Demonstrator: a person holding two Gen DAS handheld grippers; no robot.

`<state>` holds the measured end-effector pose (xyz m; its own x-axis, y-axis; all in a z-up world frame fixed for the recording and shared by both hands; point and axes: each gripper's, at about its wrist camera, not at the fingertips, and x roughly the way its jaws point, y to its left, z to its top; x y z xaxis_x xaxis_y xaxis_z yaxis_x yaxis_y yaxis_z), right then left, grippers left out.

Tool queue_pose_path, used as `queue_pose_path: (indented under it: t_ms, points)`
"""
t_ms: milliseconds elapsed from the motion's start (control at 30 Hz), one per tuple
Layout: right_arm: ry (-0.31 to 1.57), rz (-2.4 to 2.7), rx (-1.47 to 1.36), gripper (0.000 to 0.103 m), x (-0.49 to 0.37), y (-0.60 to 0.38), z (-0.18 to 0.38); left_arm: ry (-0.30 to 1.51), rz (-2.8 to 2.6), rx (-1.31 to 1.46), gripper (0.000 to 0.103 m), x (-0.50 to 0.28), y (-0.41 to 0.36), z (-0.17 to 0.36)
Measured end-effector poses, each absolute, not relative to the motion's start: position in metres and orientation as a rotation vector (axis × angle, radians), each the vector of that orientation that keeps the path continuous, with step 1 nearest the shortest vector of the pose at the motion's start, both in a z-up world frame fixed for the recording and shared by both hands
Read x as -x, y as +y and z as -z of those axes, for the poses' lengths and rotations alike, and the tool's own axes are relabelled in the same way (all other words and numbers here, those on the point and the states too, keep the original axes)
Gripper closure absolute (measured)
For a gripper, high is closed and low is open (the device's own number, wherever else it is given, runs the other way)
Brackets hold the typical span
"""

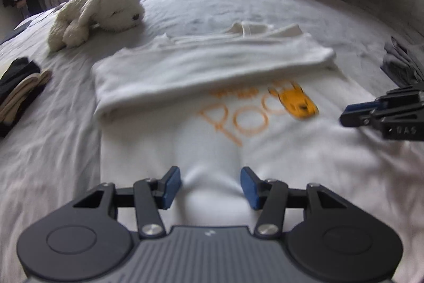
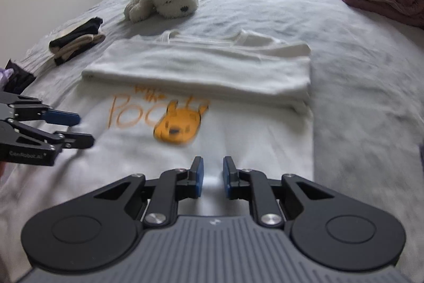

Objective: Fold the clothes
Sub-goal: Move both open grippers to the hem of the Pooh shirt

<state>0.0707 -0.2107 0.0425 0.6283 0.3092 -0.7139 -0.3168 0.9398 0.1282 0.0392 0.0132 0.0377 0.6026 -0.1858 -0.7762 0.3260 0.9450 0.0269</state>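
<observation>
A: Lying flat mid-bed [image 1: 201,4], the white tee [image 1: 212,65] has its far part folded toward the camera over the print; orange "Poo" lettering [image 2: 127,113] and a yellow bear face [image 2: 180,126] show below the fold.

B: Any other writing?

A: "GenRobot.ai" marks the left gripper [image 2: 84,129], seen from the right wrist view.

B: And the jaws?

A: The left gripper [image 1: 210,184] is spread wide over the tee's near part, holding nothing. The right gripper [image 2: 213,174] has a narrower gap, also gripping nothing.

B: Containers?

A: None visible.
</observation>
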Motion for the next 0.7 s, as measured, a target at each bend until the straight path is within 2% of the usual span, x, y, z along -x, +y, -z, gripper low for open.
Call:
queue_pose_path:
  t_ms: [367,700]
  points:
    - [0.874,-0.331,-0.008,0.082,0.021,-0.239,-0.042,0.906,0.267,-0.213,0.051,0.065,0.023,-0.038]
    - [0.868,-0.307,0.0,0.081,0.076,-0.25,-0.04,0.909,0.257,-0.176,0.051,0.112,0.042,-0.037]
